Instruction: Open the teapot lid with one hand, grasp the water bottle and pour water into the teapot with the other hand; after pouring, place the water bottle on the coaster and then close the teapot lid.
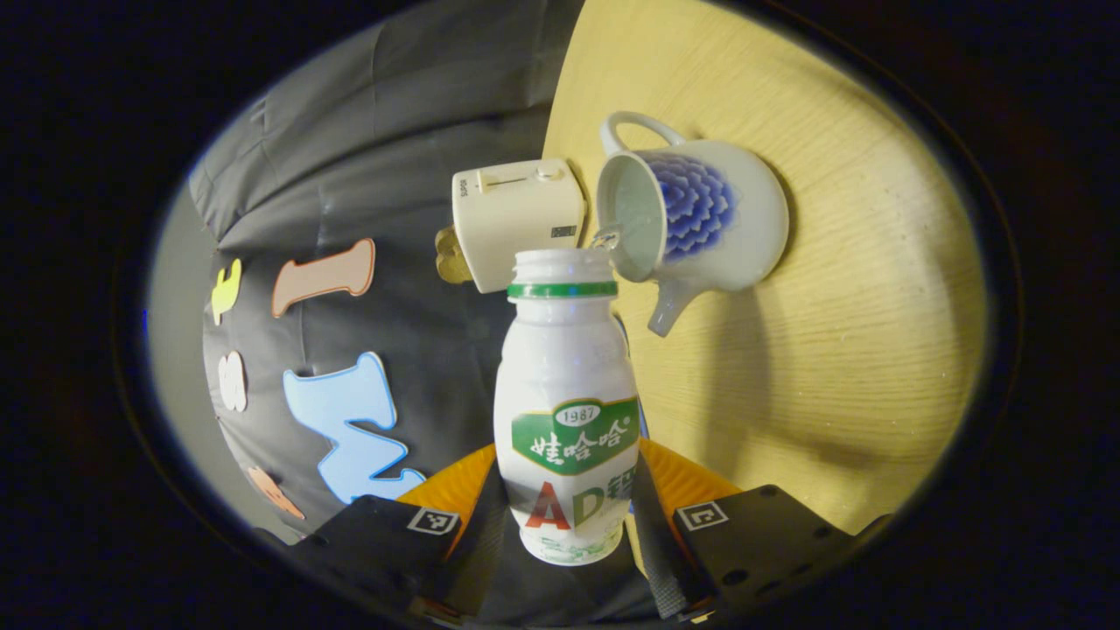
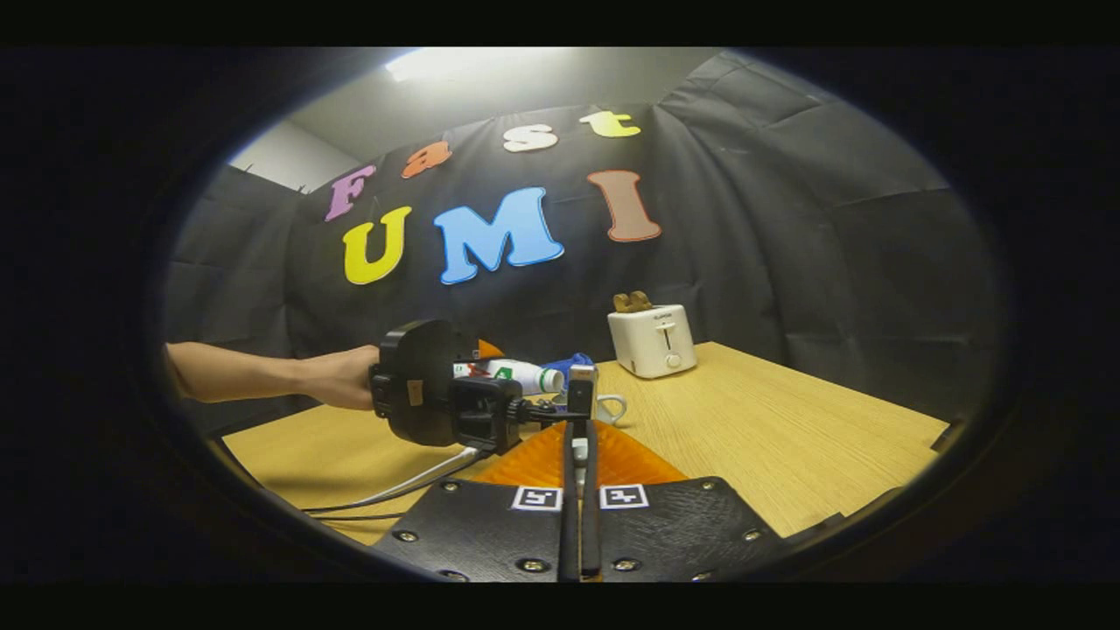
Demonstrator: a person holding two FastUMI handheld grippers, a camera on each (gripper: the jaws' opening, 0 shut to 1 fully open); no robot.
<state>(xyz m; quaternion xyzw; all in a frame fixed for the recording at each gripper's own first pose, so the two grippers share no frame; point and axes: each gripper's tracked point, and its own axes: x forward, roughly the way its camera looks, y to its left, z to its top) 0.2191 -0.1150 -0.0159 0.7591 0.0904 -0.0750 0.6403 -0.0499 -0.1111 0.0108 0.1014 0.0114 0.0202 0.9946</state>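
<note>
The white water bottle [image 1: 567,411], with a green neck ring and no cap, is tipped so its mouth meets the rim of the teapot [image 1: 700,210]. My left gripper [image 1: 569,525] is shut on the bottle's lower body. The teapot is white with a blue flower, stands lidless on the wooden table [image 1: 840,350], and a little water [image 1: 605,234] shows at its rim. In the right gripper view, a hand holds the left gripper [image 2: 437,394] with the bottle [image 2: 516,374] lying sideways. My right gripper [image 2: 580,420] has its fingers nearly together on a small white piece, apparently the teapot lid [image 2: 579,451]. The teapot's handle [image 2: 614,406] peeks out just behind.
A cream toaster [image 1: 516,219] with bread in it stands at the back of the table, also seen as the toaster [image 2: 652,339] in the right gripper view. Something blue [image 2: 569,361] lies behind the bottle. Cables [image 2: 411,486] trail from the left gripper across the table.
</note>
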